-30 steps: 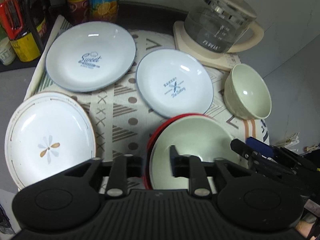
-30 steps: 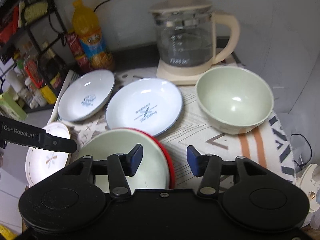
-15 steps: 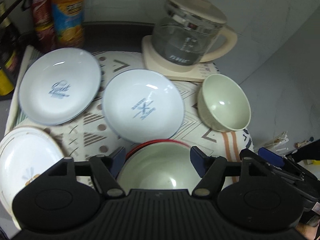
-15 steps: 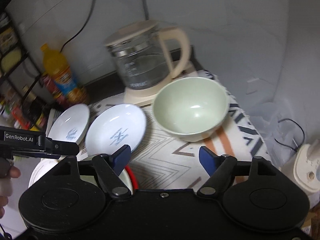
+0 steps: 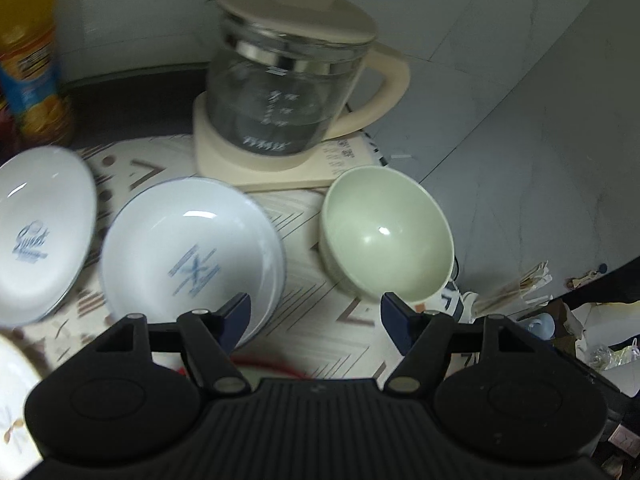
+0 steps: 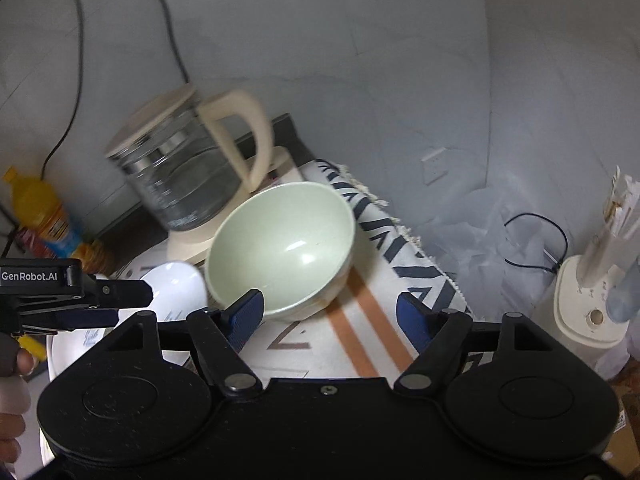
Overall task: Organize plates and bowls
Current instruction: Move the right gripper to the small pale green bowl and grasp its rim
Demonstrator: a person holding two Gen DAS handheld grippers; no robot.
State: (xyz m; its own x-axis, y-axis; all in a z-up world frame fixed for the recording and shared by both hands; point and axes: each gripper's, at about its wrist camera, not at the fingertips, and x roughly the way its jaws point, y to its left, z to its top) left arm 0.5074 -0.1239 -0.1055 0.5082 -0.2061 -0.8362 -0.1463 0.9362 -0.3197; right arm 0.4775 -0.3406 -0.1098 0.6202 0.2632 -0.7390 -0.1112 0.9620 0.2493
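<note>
Patterned cloth [image 5: 320, 332] covers the worktop, grey wall behind.

Left wrist view: left gripper [image 5: 316, 322] spread, nothing between the jaws; they have just been opening. Its left pad overlaps the near rim of the blue-rimmed plate [image 5: 192, 256]. Second plate, marked "Sweet" [image 5: 36, 236], lies just left of it, apart. Green bowl [image 5: 386, 240] sits empty on the cloth, just in front of the glass kettle [image 5: 288, 92]. A red rim [image 5: 276, 368] shows under the gripper body; what it carries is hidden. A flower-print plate [image 5: 12, 412] is cut by the left edge.

Right wrist view: right gripper [image 6: 330, 320] also spread and empty, having just eased slightly inward after opening. The green bowl lies beyond its left pad, not between the jaws. The left gripper enters from the left.

Progress, judged: early. Plates lie singly, none stacked; this bowl stands alone. Stacking plates and nesting the bowl remain.
</note>
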